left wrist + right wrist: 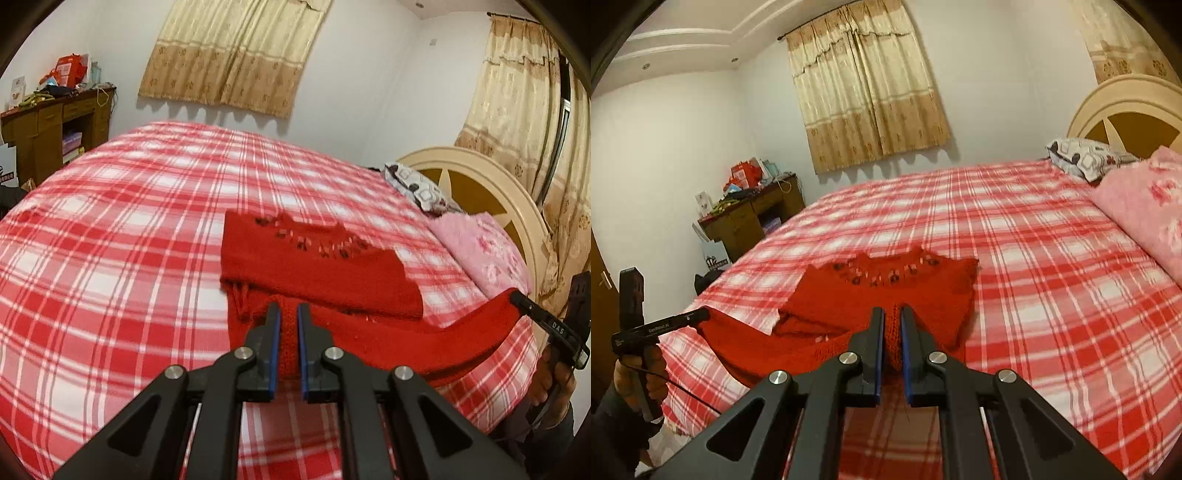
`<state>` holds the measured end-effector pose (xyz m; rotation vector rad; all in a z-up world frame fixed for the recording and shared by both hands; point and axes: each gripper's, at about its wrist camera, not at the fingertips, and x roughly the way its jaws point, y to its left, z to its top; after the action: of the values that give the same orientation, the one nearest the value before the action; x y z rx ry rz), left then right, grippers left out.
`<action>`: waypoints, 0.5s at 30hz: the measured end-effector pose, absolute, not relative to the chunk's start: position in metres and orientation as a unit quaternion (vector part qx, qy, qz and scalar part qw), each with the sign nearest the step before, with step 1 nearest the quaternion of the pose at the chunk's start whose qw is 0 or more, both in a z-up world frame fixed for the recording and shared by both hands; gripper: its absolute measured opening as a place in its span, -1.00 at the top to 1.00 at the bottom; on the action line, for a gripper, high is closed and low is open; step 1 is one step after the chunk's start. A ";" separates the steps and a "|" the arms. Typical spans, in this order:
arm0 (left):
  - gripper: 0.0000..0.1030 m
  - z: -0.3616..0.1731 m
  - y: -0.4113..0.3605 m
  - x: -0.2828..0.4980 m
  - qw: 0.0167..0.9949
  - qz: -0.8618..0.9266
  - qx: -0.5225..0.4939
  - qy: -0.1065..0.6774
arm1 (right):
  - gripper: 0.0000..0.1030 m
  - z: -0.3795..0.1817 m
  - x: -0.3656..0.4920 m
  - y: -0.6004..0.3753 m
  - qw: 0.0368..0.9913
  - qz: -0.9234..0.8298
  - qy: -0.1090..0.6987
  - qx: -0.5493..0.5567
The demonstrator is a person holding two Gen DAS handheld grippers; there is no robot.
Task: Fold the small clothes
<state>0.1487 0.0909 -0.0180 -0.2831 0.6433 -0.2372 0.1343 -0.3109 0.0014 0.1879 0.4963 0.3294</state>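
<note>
Both tools, left tool [288, 314] and right tool [892, 317], are clamped on the lifted near hem of a red knitted sweater [314, 254]; its beaded upper part lies on the plaid bed [110, 221]. Pinched fabric hides behind the fingers, and hands are mostly cut off.

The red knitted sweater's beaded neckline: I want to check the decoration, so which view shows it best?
The right wrist view: the red knitted sweater's beaded neckline faces the camera as a full curve, flat on the red-and-white checked bedspread. The left wrist view shows it sidelong and blurred.
</note>
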 end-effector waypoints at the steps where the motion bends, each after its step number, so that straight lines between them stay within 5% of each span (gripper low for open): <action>1: 0.83 -0.013 0.092 0.155 0.933 -0.116 -0.142 0.309 | 0.85 0.006 0.138 -0.310 0.952 0.164 0.240 0.093; 15: 0.95 0.017 0.094 0.201 0.940 -0.135 -0.139 0.281 | 0.91 0.047 0.188 -0.305 0.957 0.170 0.221 0.079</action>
<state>0.2013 0.0938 0.0167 -0.2842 0.5725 -0.2757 0.1878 -0.3054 0.0470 0.1596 0.4481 0.3448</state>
